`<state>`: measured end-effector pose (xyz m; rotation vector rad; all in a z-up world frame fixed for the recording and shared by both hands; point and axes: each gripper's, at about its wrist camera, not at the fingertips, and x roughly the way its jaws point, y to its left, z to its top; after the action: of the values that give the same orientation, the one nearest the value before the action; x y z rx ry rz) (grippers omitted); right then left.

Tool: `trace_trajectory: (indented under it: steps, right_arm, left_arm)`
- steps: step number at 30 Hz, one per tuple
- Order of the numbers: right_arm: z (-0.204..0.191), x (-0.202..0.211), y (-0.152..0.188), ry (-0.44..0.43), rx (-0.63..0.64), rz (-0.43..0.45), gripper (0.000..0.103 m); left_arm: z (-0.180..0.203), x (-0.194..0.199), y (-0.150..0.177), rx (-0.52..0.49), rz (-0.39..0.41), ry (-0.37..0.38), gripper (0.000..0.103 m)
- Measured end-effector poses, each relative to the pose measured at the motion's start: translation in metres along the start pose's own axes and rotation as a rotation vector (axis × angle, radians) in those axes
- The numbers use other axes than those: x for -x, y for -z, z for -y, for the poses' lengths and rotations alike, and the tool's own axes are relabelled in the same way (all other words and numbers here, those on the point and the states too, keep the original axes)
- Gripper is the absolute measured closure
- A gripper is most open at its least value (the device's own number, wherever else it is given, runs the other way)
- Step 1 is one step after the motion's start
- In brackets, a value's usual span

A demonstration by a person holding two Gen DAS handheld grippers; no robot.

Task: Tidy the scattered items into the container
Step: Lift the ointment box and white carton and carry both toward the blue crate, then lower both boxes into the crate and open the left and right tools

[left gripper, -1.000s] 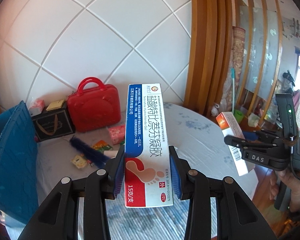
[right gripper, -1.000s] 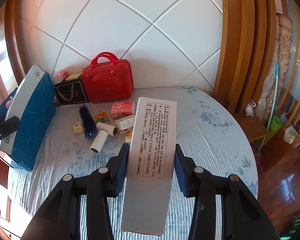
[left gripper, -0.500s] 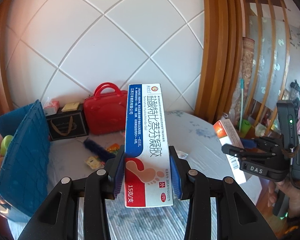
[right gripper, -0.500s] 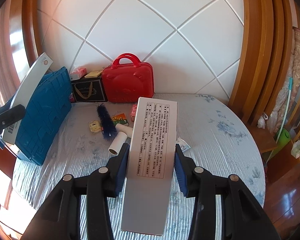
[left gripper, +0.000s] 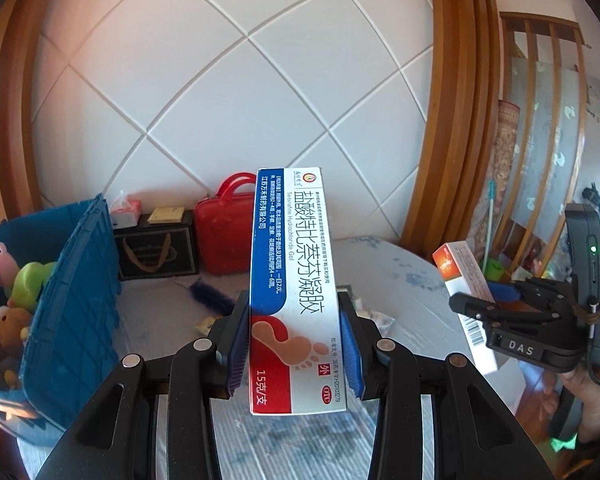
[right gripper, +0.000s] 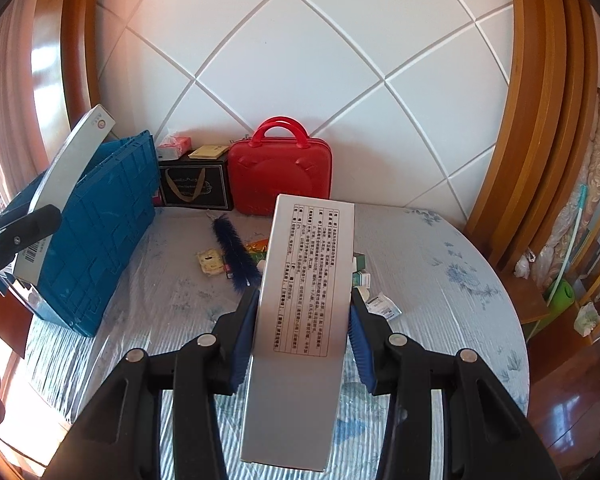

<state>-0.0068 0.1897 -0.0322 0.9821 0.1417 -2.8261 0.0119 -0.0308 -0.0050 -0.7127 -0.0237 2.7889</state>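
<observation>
White quilted panels framed in curved orange wood back a round worktop under a pale blue-flowered cloth. At the left of both frames sits the blue crate, holding plush toys in the left wrist view. Behind it, at upper centre, a red handled case stands beside a black gift bag. Small clutter lies mid-worktop: a dark blue bristly brush and a yellow packet.

The left gripper has its blue-padded fingers clamped on an upright blue, white and red ointment box bearing a footprint. The right gripper grips a grey printed carton the same way; in the left wrist view it appears at right with that carton's orange end up.
</observation>
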Motion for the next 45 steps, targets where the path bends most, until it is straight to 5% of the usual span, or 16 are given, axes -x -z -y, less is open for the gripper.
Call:
trace_trajectory:
  steps: [45]
  right_arm:
    - [-0.372, -0.079, -0.135, -0.277, 0.255, 0.092, 0.061]
  left_arm:
    - [-0.373, 0.092, -0.015, 0.207, 0.079, -0.294, 0.064]
